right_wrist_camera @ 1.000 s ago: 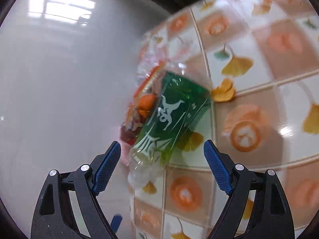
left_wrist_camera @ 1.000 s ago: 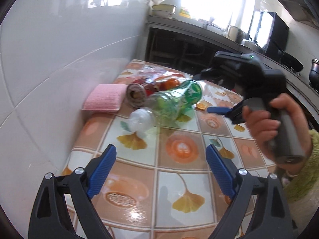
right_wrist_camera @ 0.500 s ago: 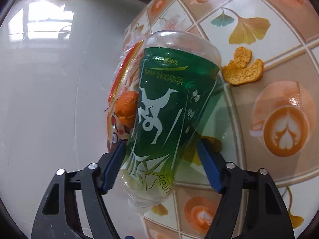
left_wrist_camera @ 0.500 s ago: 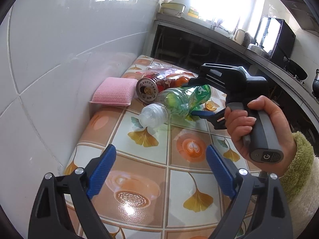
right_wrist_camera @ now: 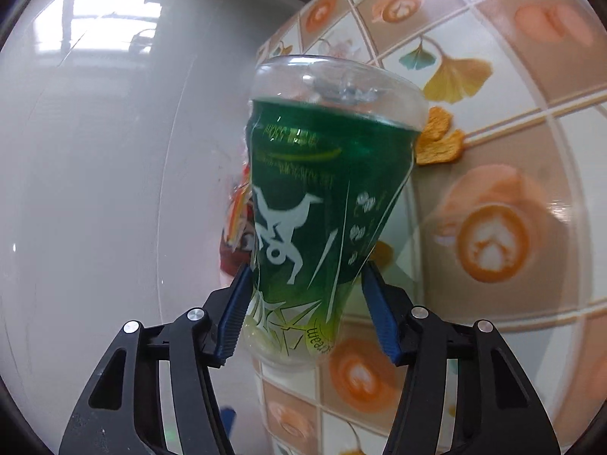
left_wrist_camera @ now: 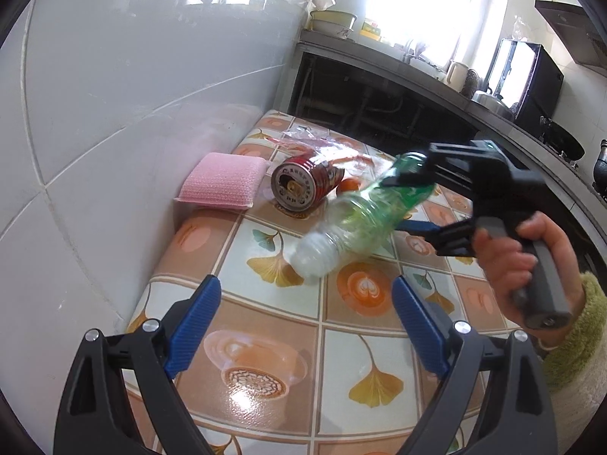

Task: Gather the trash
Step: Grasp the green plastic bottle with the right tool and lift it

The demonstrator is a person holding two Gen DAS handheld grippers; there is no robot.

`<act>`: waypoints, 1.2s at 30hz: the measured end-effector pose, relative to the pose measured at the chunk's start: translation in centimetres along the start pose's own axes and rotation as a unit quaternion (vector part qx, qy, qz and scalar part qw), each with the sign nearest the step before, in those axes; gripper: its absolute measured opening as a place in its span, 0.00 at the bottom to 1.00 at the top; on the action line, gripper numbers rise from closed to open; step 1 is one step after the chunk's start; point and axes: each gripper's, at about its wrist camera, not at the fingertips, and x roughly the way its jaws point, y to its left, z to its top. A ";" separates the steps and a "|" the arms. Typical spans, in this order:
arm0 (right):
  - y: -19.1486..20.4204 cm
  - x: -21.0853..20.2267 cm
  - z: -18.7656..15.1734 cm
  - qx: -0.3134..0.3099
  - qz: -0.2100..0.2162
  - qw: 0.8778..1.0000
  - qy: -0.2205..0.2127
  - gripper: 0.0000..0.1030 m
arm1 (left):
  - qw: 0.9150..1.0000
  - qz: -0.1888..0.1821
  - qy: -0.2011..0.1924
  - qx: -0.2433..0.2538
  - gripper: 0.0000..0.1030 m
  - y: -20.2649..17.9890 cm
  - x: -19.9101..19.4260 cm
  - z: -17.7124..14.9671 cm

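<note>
right gripper (right_wrist_camera: 305, 294): i have its jaws closing on the green plastic bottle (right_wrist_camera: 322, 204) — both blue pads already press the label and the wall looks pinched in between them.
left gripper (left_wrist_camera: 303, 326): wide apart and empty, hanging over the near part of the tabletop (left_wrist_camera: 265, 360).
bottle: tilted, base end up in my right grip, its neck end low toward the middle of the tabletop; in the left wrist view i cannot tell whether that end is clear of the surface.
progress: early, by my reading — one piece is just being picked up, and i see no bin or bag in either view, so nothing counts as collected yet.
left to do: the red can (left_wrist_camera: 299, 184) lies on its side toward the far edge, beside the pink sponge (left_wrist_camera: 222, 182) at the wall edge; crumpled clear wrapping (left_wrist_camera: 322, 148) sits behind the can, and a piece of orange peel (right_wrist_camera: 440, 140) lies just beside the bottle.
sponge: i judge it is not trash — i would leave it.
</note>
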 end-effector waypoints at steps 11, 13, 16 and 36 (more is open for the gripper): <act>-5.1 -8.1 -1.4 -0.020 0.021 0.999 0.023 0.51 | 1.000 -0.024 -0.004 0.016 0.87 -1.4 0.9 1.8; -6.7 -9.6 -1.6 -0.007 0.028 0.999 0.024 0.49 | 0.999 -0.028 -0.015 0.025 0.87 -1.9 1.2 2.7; -9.2 -12.0 -2.1 0.013 0.036 0.999 0.017 0.48 | 0.997 -0.032 -0.039 0.056 0.87 -3.3 1.9 4.7; -16.2 -11.8 -1.0 0.136 0.142 0.981 0.001 0.54 | 0.967 -0.005 0.004 0.255 0.87 -11.9 12.2 11.0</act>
